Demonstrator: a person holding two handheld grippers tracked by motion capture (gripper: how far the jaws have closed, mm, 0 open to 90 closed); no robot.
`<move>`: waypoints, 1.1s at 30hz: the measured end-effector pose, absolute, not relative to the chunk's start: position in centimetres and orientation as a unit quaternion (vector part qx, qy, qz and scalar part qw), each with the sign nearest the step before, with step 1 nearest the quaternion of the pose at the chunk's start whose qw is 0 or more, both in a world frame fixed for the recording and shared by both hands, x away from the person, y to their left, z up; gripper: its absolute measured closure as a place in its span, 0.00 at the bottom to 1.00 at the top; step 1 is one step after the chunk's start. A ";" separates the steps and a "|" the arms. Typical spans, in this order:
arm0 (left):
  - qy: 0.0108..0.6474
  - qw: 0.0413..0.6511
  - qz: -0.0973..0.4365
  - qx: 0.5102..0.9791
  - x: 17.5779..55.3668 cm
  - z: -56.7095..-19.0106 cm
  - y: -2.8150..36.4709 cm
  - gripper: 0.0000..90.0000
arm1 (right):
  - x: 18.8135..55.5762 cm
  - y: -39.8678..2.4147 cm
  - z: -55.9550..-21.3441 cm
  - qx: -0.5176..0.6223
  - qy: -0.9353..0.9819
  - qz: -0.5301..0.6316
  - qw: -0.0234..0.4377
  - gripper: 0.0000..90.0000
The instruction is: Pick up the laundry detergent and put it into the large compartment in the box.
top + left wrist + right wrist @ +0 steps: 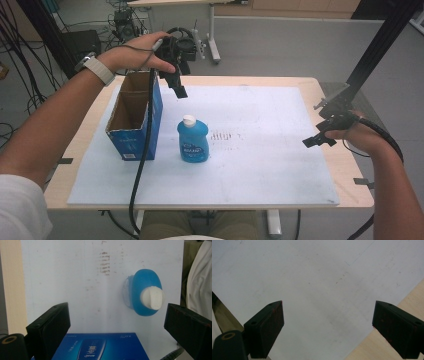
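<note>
A blue bottle with a white cap stands upright on the white mat, just right of an open blue cardboard box. My left gripper hovers open above the box's far right corner, pointing down. From its own camera I see the bottle from above and the box's blue side below, jaws wide apart with nothing between them. My right gripper hangs open over the mat's right edge, far from the bottle. Its jaws frame bare mat.
The wooden table shows around the mat. A faint brown stain marks the mat right of the bottle. A black cable trails from the left gripper across the box's front. A black frame post rises at the far right.
</note>
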State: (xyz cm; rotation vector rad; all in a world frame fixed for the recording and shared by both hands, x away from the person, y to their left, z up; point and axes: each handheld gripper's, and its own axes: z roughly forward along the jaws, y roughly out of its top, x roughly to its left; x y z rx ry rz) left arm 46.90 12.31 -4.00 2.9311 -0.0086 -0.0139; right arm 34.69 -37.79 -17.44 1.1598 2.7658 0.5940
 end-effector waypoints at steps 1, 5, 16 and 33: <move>-0.003 0.103 -0.004 0.995 46.8 -4.0 12.2 0.08 | 34.7 -37.8 -17.5 0.379 0.904 0.194 0.042 0.11; -0.007 0.103 -0.005 0.995 46.4 -4.2 12.1 0.08 | 34.7 -37.7 -17.6 0.377 0.905 0.195 0.041 0.12; -0.014 0.104 -0.008 0.994 45.8 -4.8 12.0 0.08 | 34.6 -37.6 -17.4 0.376 0.905 0.195 0.043 0.12; -0.025 0.107 -0.012 0.994 44.5 -6.1 12.3 0.08 | 34.3 -37.3 -17.5 0.373 0.905 0.199 0.042 0.12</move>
